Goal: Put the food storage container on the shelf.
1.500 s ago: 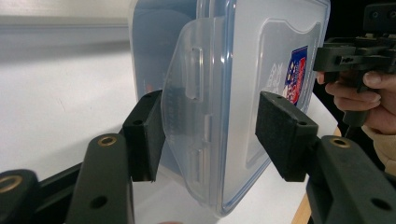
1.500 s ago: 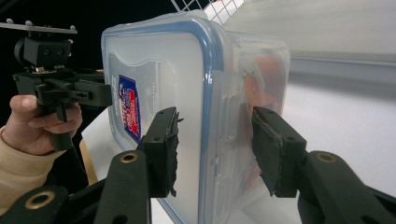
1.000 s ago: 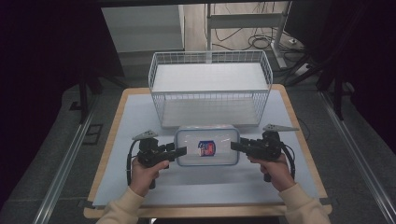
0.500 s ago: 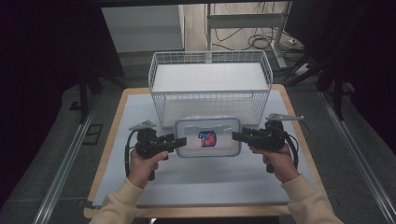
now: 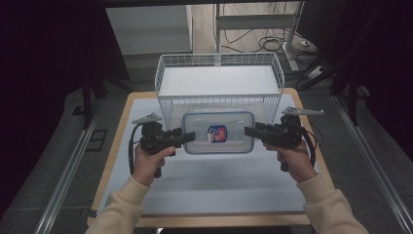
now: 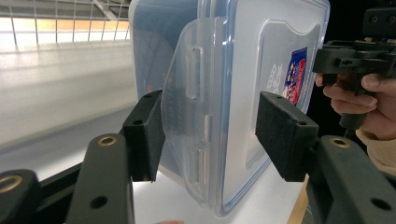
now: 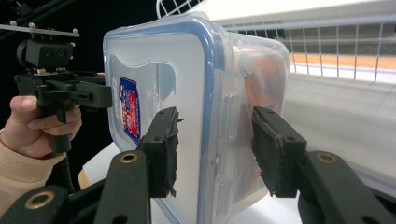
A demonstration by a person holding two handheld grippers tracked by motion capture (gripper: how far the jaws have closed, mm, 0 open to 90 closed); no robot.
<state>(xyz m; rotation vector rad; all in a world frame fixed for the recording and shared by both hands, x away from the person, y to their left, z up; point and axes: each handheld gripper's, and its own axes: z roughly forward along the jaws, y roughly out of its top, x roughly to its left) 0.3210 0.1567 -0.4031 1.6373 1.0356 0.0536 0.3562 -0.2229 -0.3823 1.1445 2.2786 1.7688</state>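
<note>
A clear plastic container (image 5: 219, 132) with a blue-rimmed lid and a red-and-blue label hangs above the table, just in front of the wire basket (image 5: 219, 59). My left gripper (image 5: 190, 136) is shut on its left end and my right gripper (image 5: 249, 130) is shut on its right end. In the left gripper view the pads (image 6: 144, 135) press the container (image 6: 233, 93) at its side latch, and the right gripper (image 6: 355, 56) shows beyond. In the right gripper view the jaws clamp the container (image 7: 187, 84) across lid and body. Something orange shows inside it.
The white wire basket stands at the far side of the table, open at the top and with nothing in it. A pale mat (image 5: 209, 180) covers the wooden table in front of me. Cables and a stand (image 5: 272, 29) lie on the floor beyond.
Both grippers have carried the container up and away from me, toward the basket's front wall. Both stay shut on it.
</note>
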